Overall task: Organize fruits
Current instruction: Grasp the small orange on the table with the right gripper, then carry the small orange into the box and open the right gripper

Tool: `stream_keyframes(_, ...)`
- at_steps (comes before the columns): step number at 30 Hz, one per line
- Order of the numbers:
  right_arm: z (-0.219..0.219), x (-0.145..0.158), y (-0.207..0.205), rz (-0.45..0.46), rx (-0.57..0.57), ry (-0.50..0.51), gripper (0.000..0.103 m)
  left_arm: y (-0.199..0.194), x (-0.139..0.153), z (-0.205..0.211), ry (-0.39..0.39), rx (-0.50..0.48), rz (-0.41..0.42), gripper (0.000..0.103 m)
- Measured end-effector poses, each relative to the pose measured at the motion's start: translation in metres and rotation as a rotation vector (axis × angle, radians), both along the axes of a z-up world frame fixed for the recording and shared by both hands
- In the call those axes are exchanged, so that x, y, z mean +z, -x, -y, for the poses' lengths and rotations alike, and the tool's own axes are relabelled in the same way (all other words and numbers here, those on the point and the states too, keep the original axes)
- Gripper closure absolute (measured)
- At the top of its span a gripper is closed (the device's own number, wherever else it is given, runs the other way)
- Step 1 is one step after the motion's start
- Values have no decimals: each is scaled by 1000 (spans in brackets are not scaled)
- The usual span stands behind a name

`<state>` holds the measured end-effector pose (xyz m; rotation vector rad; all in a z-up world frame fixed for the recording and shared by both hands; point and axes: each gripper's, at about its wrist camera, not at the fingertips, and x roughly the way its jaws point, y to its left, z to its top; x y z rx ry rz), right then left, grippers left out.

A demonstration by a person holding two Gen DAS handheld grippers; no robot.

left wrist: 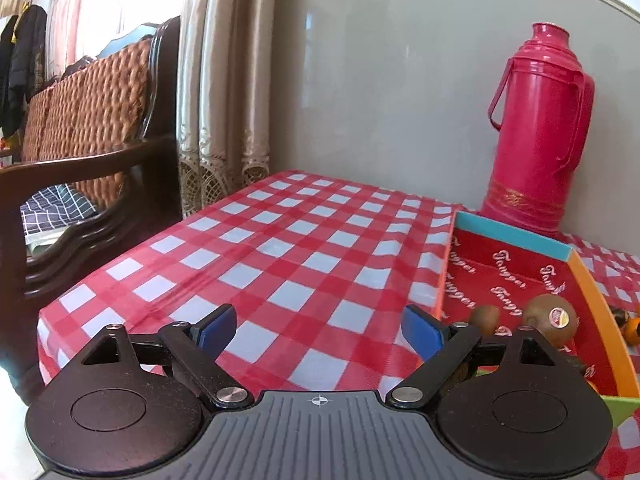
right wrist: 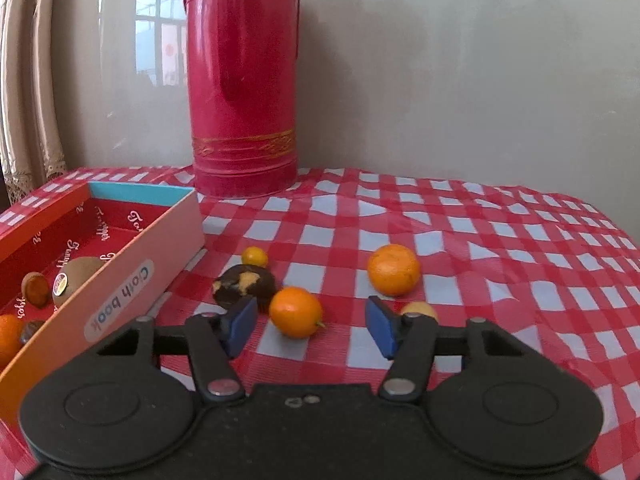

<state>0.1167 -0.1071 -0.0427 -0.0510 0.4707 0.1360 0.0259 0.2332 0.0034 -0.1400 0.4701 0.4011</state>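
In the right wrist view my right gripper [right wrist: 312, 330] is open and empty, with a small orange [right wrist: 295, 312] lying just beyond its blue pads. A larger orange [right wrist: 394, 269], a tiny orange fruit [right wrist: 254, 257], a dark brown fruit with a peeled patch [right wrist: 244, 286] and a pale yellow fruit [right wrist: 420, 310] lie on the cloth. The red cardboard box [right wrist: 132, 268] at left holds a kiwi [right wrist: 74, 280], an orange [right wrist: 8, 338] and small brown fruits. In the left wrist view my left gripper [left wrist: 320, 330] is open and empty over bare cloth, left of the box [left wrist: 516, 236] and its kiwis [left wrist: 550, 318].
A tall red thermos [right wrist: 244, 80] stands against the wall behind the box; it also shows in the left wrist view [left wrist: 538, 128]. The table has a red-and-white checked cloth [left wrist: 280, 248]. A wooden chair with a woven cushion [left wrist: 88, 120] stands off the table's left edge.
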Motion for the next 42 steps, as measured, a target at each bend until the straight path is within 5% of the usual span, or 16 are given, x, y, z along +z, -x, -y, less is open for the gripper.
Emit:
stream_keyframes(5, -11, -4, -17, -57, 0, 12, 59, 5, -2, -8, -2, -2, -12, 14)
stream_keyframes(9, -16, -10, -27, -103, -14, 12, 78, 6, -2, -12, 9, -3, -23, 14)
stream_keyframes(18, -24, 4, -7, -48, 0, 4, 78, 5, -1, -6, 9, -39, -28, 14)
stream_keyframes(30, -74, 37, 41, 124, 198, -6, 78, 11, 1, -12, 15, -24, -29, 14)
stream_keyframes(42, -133, 34, 55, 108, 349, 6, 78, 14, -1, -17, 3, -10, -42, 14)
